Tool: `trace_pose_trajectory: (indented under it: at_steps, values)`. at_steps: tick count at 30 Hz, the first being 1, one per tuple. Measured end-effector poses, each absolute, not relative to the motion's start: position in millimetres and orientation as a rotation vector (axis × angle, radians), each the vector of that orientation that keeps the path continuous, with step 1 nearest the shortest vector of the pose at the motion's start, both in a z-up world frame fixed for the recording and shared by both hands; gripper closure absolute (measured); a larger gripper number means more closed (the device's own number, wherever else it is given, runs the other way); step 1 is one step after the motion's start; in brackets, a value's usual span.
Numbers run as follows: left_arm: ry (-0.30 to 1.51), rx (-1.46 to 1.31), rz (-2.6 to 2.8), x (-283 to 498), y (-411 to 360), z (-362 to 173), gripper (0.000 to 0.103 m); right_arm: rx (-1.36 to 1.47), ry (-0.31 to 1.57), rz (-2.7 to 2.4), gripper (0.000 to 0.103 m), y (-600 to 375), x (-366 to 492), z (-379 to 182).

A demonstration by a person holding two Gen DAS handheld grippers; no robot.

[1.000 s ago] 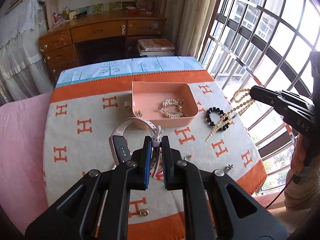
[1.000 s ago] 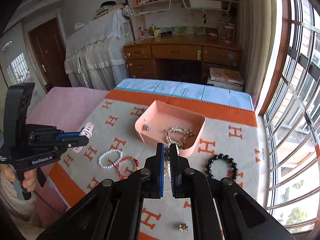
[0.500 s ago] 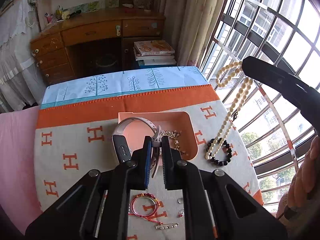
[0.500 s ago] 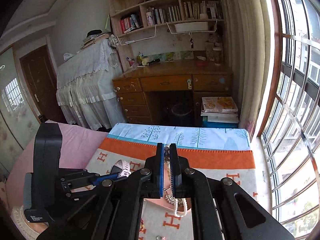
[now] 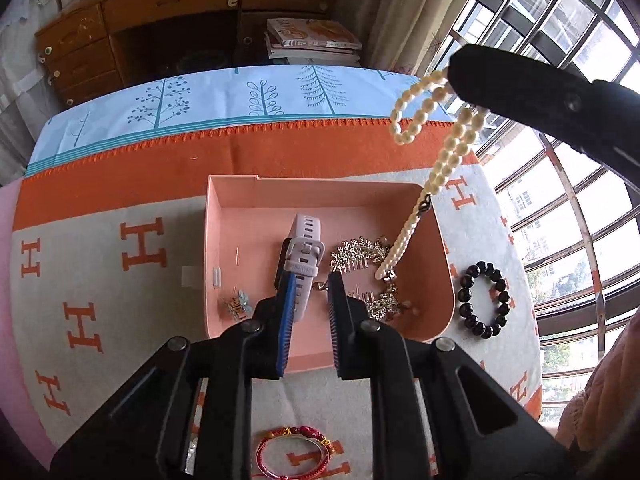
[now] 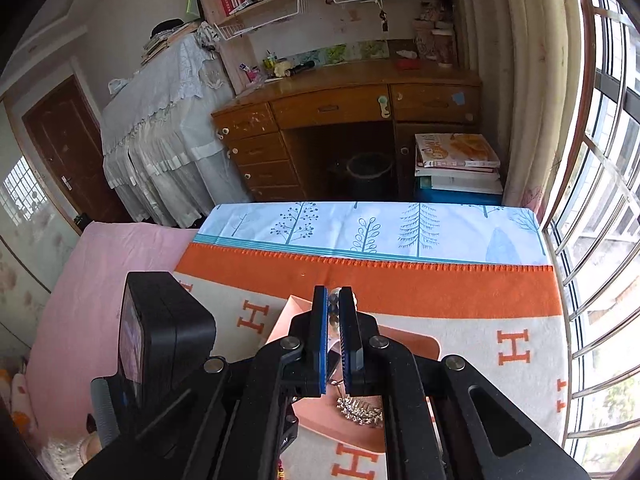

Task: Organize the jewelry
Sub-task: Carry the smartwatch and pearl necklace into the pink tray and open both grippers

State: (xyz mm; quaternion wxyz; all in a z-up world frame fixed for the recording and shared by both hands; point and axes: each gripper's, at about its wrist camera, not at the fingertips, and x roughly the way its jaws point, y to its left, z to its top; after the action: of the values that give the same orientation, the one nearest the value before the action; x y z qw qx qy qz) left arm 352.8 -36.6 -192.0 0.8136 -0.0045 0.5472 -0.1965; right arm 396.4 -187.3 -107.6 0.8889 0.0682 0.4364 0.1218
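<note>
Two handheld grippers over a pink tray of jewelry on an orange-and-cream blanket.

A pale pink smartwatch is seen inside the tray, between the parted fingers of the left gripper. A cream bead necklace is clamped by the nearly closed right gripper, its lower end dangling onto gold jewelry in the tray. A black bead bracelet is laid just beside the tray.
</note>
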Motion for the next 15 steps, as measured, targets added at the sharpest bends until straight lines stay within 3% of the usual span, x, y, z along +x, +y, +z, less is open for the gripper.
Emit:
trace_pose_trajectory:
  at_steps: [15]
  values:
    - [1.135,-0.107,-0.383,313,26,-177,0.09,0.118,0.961,0.269,0.098,-135,446,-170]
